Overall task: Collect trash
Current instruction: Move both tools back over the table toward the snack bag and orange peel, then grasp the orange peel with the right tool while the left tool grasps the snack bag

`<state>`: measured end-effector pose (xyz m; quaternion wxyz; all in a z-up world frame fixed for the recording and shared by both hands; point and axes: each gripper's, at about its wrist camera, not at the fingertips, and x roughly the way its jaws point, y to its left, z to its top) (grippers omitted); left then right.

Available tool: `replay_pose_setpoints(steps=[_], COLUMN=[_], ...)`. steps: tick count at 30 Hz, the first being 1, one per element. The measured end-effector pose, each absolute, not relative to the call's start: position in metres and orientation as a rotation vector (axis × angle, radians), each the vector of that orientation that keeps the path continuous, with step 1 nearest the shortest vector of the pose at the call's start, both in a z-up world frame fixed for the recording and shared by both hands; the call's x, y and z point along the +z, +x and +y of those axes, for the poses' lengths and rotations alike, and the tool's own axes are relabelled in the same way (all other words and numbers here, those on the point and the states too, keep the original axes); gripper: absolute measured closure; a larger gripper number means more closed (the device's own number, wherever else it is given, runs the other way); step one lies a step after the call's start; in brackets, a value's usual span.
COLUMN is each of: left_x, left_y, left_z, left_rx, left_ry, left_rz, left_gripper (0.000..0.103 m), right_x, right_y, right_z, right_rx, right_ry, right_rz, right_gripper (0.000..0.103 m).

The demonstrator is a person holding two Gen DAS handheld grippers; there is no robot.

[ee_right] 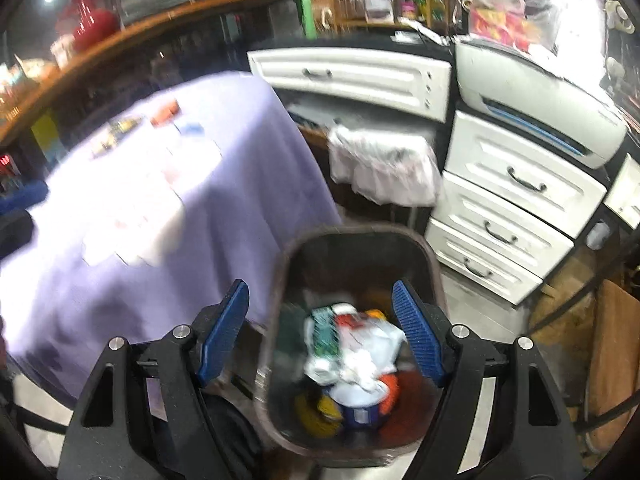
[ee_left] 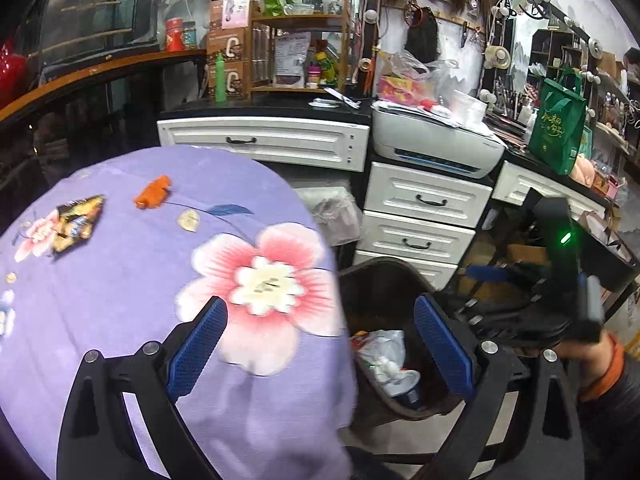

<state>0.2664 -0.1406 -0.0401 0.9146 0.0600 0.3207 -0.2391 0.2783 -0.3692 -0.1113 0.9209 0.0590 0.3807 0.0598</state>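
A dark trash bin (ee_right: 288, 264) stands on the floor beside the table and holds several crumpled wrappers (ee_right: 352, 344); it also shows in the left wrist view (ee_left: 384, 276). My right gripper (ee_right: 320, 300) is open and empty, hovering over the bin. My left gripper (ee_left: 320, 312) is open and empty over the table's right edge. On the purple floral tablecloth (ee_left: 120, 320) lie an orange wrapper (ee_left: 152, 192), a dark snack wrapper (ee_left: 78, 220) and a small pale scrap (ee_left: 189, 220), all far from the left gripper. The right gripper's body shows in the left view (ee_left: 560, 280).
White drawers (ee_left: 420, 216) and a printer (ee_left: 436, 140) stand behind the bin. A second bin with a white liner (ee_right: 380, 168) sits under the counter. Cluttered shelves and a green bag (ee_left: 560, 120) line the counter. The table edge is close to the bin.
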Motion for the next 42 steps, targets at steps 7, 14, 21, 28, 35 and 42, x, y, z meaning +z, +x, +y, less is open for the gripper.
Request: replay_pose_setpoints(steps=[7, 14, 21, 28, 35, 42], left_x=[-0.030, -0.028, -0.032, -0.021, -0.013, -0.032], left_y=[0.298, 0.345, 0.384, 0.432, 0.482, 0.509], left_z=[-0.083, 0.007, 0.077, 0.116, 0.125, 0.115], left_rx=[-0.372, -0.168, -0.015, 0.036, 0.025, 0.004], left_ry=[0.119, 0.050, -0.007, -0.046, -0.106, -0.101], left_rz=[0.664, 0.704, 0.744, 0.749, 0.758, 0.801], left_gripper=[0.010, 0.007, 0.006, 0.006, 0.006, 0.006], right_x=[-0.075, -0.055, -0.045, -0.049, -0.074, -0.087], right_y=[0.309, 0.354, 0.402, 0.472, 0.550, 0.591], right_z=[-0.323, -0.252, -0.180, -0.128, -0.107, -0.100], right_rx=[0.235, 0.343, 0.439, 0.473, 0.370, 0.362], right_ry=[0.142, 0.075, -0.006, -0.056, -0.096, -0.076], right_rz=[0.727, 0.727, 0.742, 0.821, 0.895, 0.941], right_gripper=[0.028, 0.028, 0.028, 0.028, 0.028, 0.028])
